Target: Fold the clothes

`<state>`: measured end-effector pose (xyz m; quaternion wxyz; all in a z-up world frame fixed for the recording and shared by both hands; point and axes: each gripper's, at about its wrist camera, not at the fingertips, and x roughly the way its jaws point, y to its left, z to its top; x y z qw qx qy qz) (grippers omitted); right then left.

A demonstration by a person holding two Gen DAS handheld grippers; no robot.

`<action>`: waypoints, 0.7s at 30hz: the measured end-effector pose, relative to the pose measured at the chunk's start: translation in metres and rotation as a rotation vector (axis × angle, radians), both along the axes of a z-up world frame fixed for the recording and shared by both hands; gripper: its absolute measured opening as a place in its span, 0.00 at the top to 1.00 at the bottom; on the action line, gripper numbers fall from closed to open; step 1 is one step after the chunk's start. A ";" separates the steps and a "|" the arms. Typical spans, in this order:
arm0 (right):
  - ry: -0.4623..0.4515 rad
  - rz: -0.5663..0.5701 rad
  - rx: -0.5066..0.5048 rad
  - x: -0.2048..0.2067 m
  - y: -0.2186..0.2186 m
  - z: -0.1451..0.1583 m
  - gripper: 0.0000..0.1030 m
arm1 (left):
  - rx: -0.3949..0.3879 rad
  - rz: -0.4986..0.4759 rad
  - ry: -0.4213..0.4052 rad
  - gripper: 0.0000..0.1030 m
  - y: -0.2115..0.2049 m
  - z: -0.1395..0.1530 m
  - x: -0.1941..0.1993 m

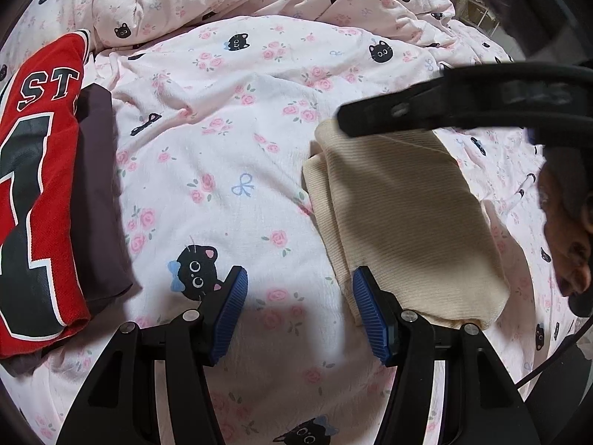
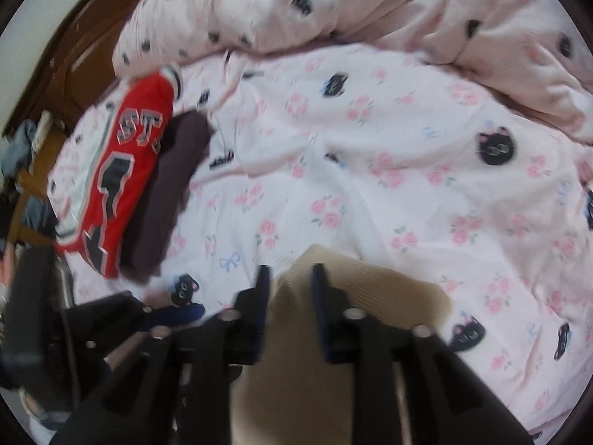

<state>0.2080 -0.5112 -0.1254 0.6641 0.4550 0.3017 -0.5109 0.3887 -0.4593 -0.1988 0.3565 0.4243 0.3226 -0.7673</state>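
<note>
Bedsheet (image 1: 259, 148) pale pink — printed with pink roses, blue bows, black cat faces; folded jersey (image 1: 33, 170) red with black-and-white lettering; ribbed top (image 1: 404, 215) cream; folded garment (image 1: 96, 200) dark purple-grey; gripper pads (image 1: 231, 311) blue.

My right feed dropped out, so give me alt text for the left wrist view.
A folded cream ribbed garment lies on the pink cat-print bedsheet, right of the left gripper, whose jaws are open and empty. A folded red jersey sits on a dark garment at far left; the right gripper reaches in above the cream one.

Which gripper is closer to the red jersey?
Left. The left gripper hovers over the sheet beside the red jersey; the right gripper is farther off, above the folded beige ribbed cloth.
</note>
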 end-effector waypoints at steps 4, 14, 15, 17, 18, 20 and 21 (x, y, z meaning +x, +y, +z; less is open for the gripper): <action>-0.073 -0.078 -0.028 -0.026 0.017 0.011 0.58 | 0.001 0.005 0.025 0.47 0.000 0.003 0.003; -0.150 -0.170 -0.041 -0.077 0.074 0.021 0.58 | -0.031 0.075 0.079 0.48 -0.004 0.012 0.023; -0.153 -0.173 -0.040 -0.079 0.078 0.020 0.58 | -0.029 0.084 0.086 0.48 -0.004 0.013 0.026; -0.158 -0.181 -0.040 -0.082 0.086 0.020 0.58 | -0.020 0.100 0.108 0.48 -0.005 0.013 0.033; -0.165 -0.186 -0.039 -0.084 0.091 0.019 0.58 | -0.014 0.106 0.120 0.48 -0.005 0.012 0.035; -0.193 -0.198 -0.036 -0.088 0.098 0.017 0.56 | -0.006 0.115 0.137 0.47 -0.006 0.012 0.039; -0.207 -0.205 -0.034 -0.090 0.102 0.016 0.54 | -0.002 0.119 0.140 0.47 -0.006 0.011 0.041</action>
